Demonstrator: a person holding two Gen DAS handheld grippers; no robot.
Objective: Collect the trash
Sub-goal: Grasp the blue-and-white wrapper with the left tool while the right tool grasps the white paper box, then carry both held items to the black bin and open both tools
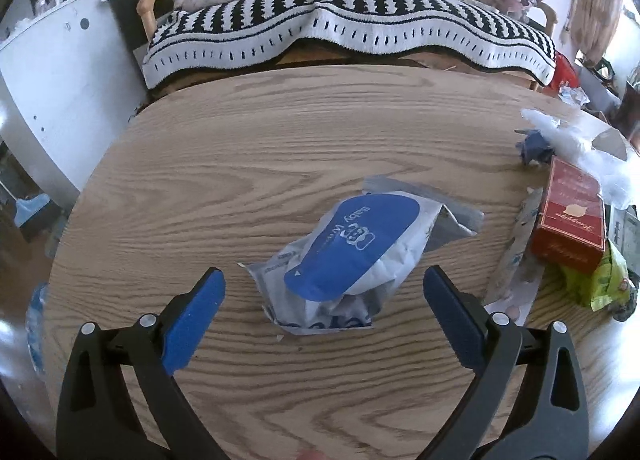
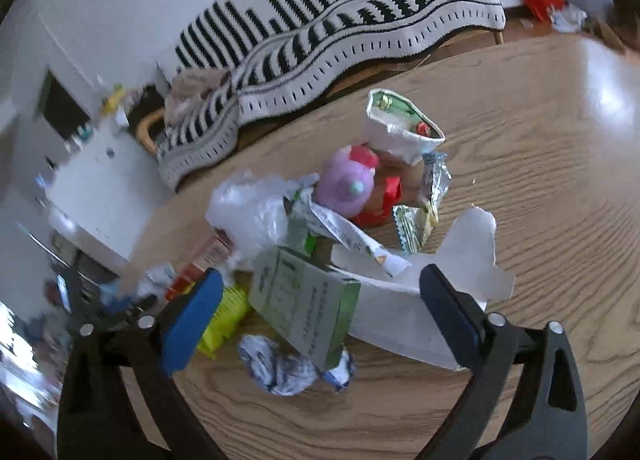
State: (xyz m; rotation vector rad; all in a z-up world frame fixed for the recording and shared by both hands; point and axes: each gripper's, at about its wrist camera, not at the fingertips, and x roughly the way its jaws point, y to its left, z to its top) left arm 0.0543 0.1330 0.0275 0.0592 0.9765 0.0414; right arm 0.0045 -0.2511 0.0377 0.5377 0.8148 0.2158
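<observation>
With both sets of jaws spread wide and empty, your left gripper [image 1: 324, 284] frames the wipes packet [image 1: 352, 252] on the counter [image 1: 200, 188]; lower and clench next.

Left wrist view looks steeply down past its own fingers onto the wooden table [image 1: 280, 132], close above it, with a crumpled wipes pack [image 1: 352, 252] dead ahead and the table's far edge running across the upper half. Beyond that edge sits the striped blanket [image 1: 360, 28]. Right wrist view is tilted, rolled to one side, so the table [image 2: 540, 140] slopes up to the right; it faces a heap of litter near the lens, a green box [image 2: 308, 308] closest. Both views share the tabletop, the same striped blanket [image 2: 320, 40], and the red carton [image 1: 568, 220] at the left view's right edge.
</observation>
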